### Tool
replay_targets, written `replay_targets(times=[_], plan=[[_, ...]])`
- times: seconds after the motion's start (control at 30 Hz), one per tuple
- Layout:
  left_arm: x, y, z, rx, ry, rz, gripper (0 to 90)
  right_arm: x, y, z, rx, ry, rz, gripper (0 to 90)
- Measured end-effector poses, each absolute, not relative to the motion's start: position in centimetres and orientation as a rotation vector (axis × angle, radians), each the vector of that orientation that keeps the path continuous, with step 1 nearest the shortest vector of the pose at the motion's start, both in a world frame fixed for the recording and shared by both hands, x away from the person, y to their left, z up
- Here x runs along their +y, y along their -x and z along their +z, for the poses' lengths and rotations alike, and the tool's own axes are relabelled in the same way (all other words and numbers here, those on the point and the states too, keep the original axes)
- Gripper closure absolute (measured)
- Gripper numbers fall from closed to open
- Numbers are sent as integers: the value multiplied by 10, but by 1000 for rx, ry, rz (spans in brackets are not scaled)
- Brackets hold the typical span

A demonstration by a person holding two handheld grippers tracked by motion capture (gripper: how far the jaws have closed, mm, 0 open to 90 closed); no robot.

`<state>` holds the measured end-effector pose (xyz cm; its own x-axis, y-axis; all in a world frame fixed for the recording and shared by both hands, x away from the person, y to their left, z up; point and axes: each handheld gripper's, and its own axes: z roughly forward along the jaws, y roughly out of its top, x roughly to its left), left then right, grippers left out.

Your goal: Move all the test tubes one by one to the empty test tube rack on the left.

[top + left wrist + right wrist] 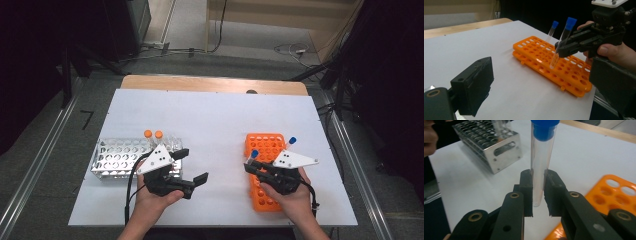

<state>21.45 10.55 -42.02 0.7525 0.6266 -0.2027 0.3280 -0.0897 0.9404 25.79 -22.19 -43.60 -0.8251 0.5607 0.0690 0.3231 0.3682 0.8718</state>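
Two black hand-held grippers, left gripper (192, 167) and right gripper (248, 167), each topped by a white triangular plate (dotted black), trailing black cables.

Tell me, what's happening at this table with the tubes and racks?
A person holds a two-jaw gripper in each hand. The right gripper is clamped on a clear tube with a blue cap, holding it above the orange rack. Another blue-capped tube already stands in that rack. The left gripper is open and holds nothing, next to a metal rack that carries two orange-capped tubes.
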Motion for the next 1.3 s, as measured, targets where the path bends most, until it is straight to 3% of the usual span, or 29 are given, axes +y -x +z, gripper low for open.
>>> replay_targets(times=[0.23,0.67,0.93,1.3], plan=[[88,-215,-421,712,-1726,244,150,-198,-244,-435,2460,-702,1458,753],[64,-213,-426,614,-1757,156,482,-177,-230,-436,2537,-591,1459,753],[60,-211,-426,592,-1773,159,634,-171,-224,-436,2562,-549,1467,753],[57,-211,-427,574,-1792,170,737,-168,-223,-438,2581,-534,1467,753]])
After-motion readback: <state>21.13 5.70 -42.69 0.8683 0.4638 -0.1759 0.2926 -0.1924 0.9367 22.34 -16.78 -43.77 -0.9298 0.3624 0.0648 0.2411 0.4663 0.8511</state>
